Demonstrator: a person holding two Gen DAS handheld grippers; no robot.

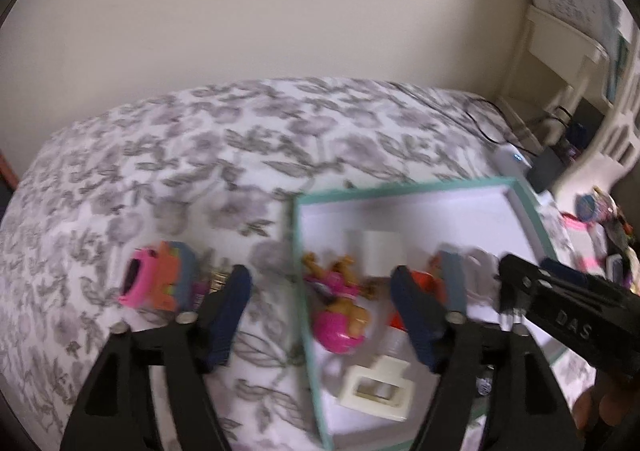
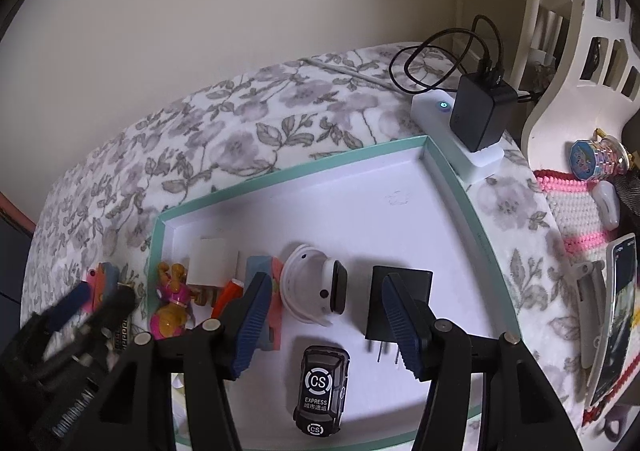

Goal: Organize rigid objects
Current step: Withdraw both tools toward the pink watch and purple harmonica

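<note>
My bed (image 2: 224,123), under a grey flowered cover, fills the middle of both views. On it lies the teal-rimmed tray (image 2: 292,171), centre frame in the right view. Inside the tray, along its left side, sit a white block (image 2: 210,265), a pink doll figure (image 2: 172,311) and a white watch (image 2: 320,283); a black plug adapter (image 2: 404,303) lies right of centre and a black toy car (image 2: 320,391) at lower centre. A cream hair clip (image 1: 376,387) shows low in the left view. A pink and orange toy (image 1: 156,279) rests on the bed left of the tray. My left claw (image 1: 320,315) is spread, pinching nothing. My right claw (image 2: 324,327) is spread above the car, also pinching nothing.
</note>
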